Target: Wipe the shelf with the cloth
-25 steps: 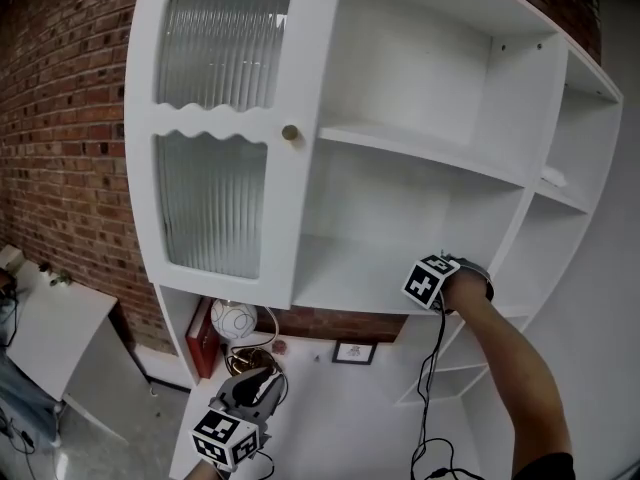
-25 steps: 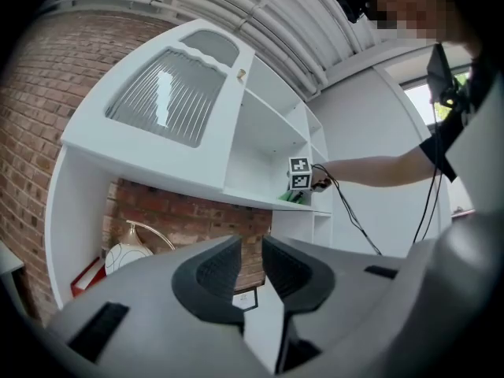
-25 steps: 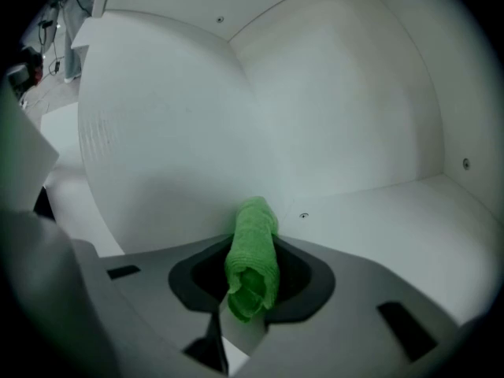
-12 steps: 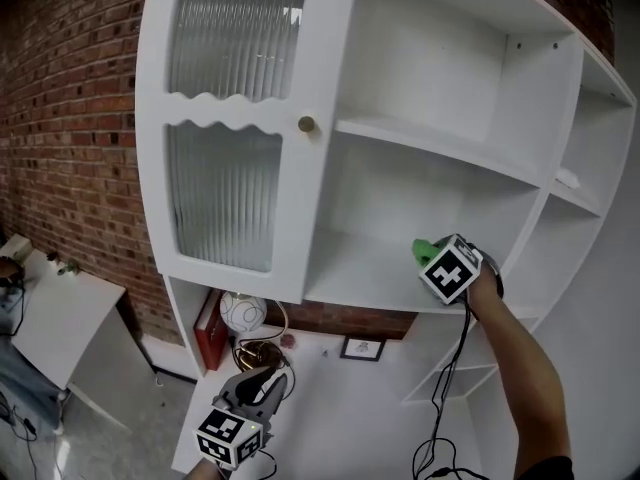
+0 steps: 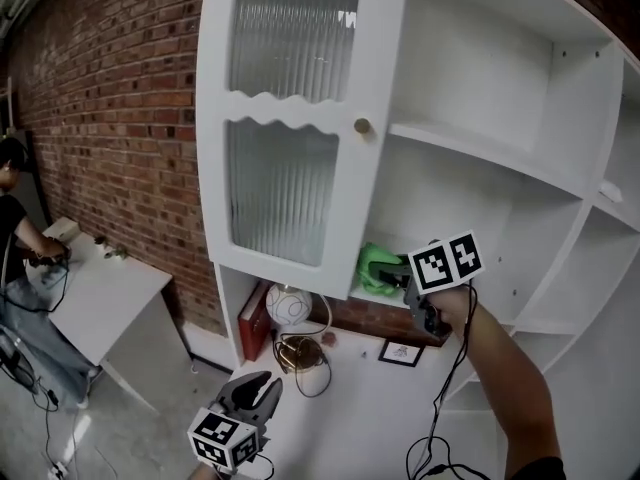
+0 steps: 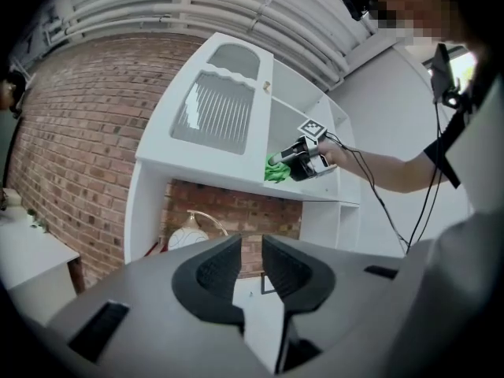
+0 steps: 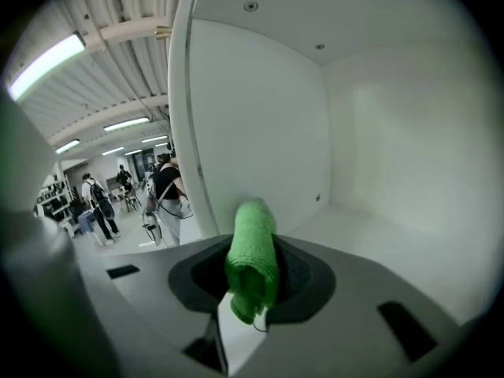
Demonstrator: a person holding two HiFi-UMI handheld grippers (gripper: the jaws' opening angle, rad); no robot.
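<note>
Over the last second the right tool has swept from the right end of the shelf, by the upright divider, to its left end, and the green cloth that was hidden behind the tool now shows ahead of it. The right tool is clenched on the cloth, a rolled fold standing up between its jaws. That reads as one pass across the front of the shelf done; the back strip by the rear wall probably still needs a stroke.

The cloth now sits at the shelf's front left corner, just beside the edge of the glass door and under its knob. Further left there is no room: the door blocks it, and the front lip is close, so the cloth could slip off. Open room lies to the right and deeper in, where the shelf is bare.

The left tool hangs low, well apart from the shelf, released, with nothing between its jaws
</note>
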